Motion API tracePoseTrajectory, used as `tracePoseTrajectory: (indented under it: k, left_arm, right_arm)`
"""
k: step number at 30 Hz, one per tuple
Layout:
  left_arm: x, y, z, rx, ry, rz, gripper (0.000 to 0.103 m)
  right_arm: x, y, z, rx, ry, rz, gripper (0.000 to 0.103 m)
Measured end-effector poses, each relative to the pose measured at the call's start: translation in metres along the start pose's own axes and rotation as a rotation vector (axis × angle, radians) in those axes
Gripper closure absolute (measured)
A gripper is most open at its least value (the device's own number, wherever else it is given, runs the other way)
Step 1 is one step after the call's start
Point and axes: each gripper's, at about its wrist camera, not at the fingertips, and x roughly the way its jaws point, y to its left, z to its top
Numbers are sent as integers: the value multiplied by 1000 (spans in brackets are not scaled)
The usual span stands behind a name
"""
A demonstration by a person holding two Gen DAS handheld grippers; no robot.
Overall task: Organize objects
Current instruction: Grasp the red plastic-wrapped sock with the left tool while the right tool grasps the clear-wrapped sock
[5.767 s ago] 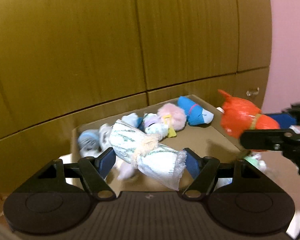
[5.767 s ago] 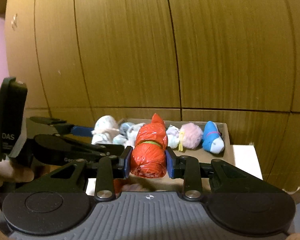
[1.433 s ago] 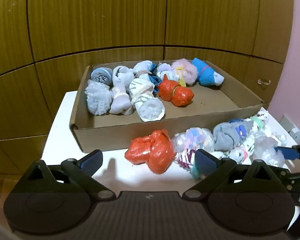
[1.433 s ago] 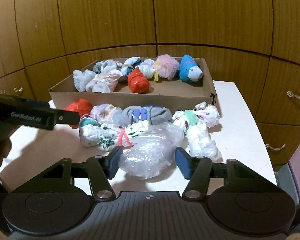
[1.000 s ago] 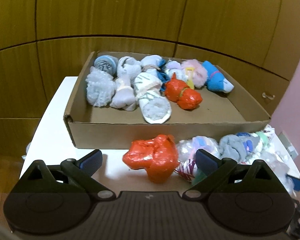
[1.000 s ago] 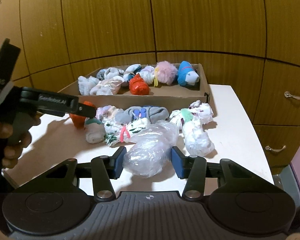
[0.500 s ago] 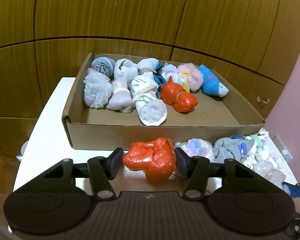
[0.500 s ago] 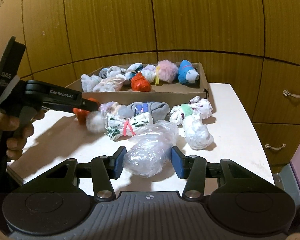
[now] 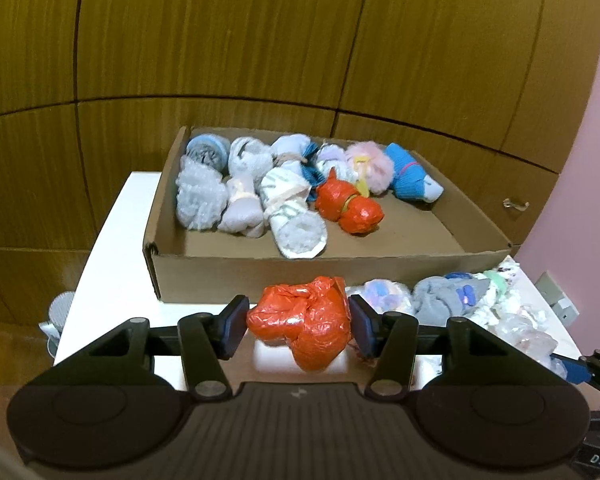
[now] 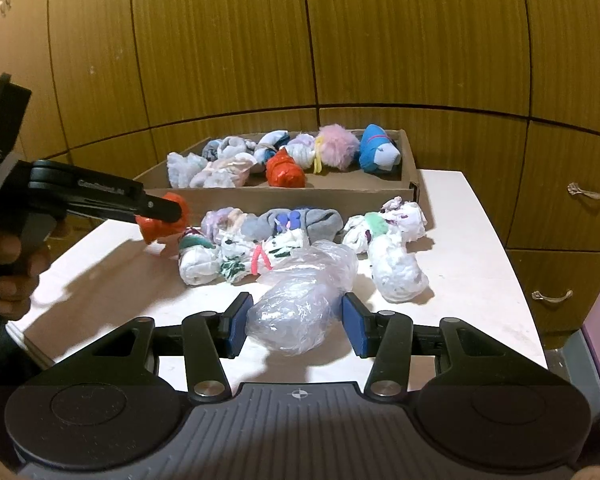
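Note:
My left gripper (image 9: 296, 326) is shut on a crumpled orange plastic bundle (image 9: 304, 320) and holds it just above the white table, in front of the cardboard box (image 9: 260, 276). The same bundle (image 10: 160, 224) shows in the right wrist view, lifted off the table. My right gripper (image 10: 296, 324) is shut on a clear plastic bundle (image 10: 300, 304) near the table's front. The box holds several rolled socks and bundles, among them another orange bundle (image 9: 350, 206) and a blue sock (image 9: 412, 180).
Several loose bundles lie on the white table (image 10: 472, 256) before the box: a grey sock roll (image 10: 300, 222), white patterned rolls (image 10: 236, 260) and a white plastic roll (image 10: 396, 268). Wooden cabinet fronts stand behind, with drawer handles (image 10: 588, 192) to the right.
Both grippers let go of earlier bundles into the box and came back to the table. My left gripper closed on the orange bundle and raised it; the right closed on the clear plastic bundle.

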Motion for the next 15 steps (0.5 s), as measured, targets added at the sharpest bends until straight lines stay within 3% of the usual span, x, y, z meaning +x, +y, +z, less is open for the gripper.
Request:
tracePoseTrajectory:
  k: [9,15]
  left_arm:
    - [-14,-25,15,97,-36,-24,53]
    - [-9,-45,37,146,-61,-51,53]
  right_arm:
    - [-12,0,13,-27,-35,9,48]
    - [-21,-8,43,-94,-80,2,48]
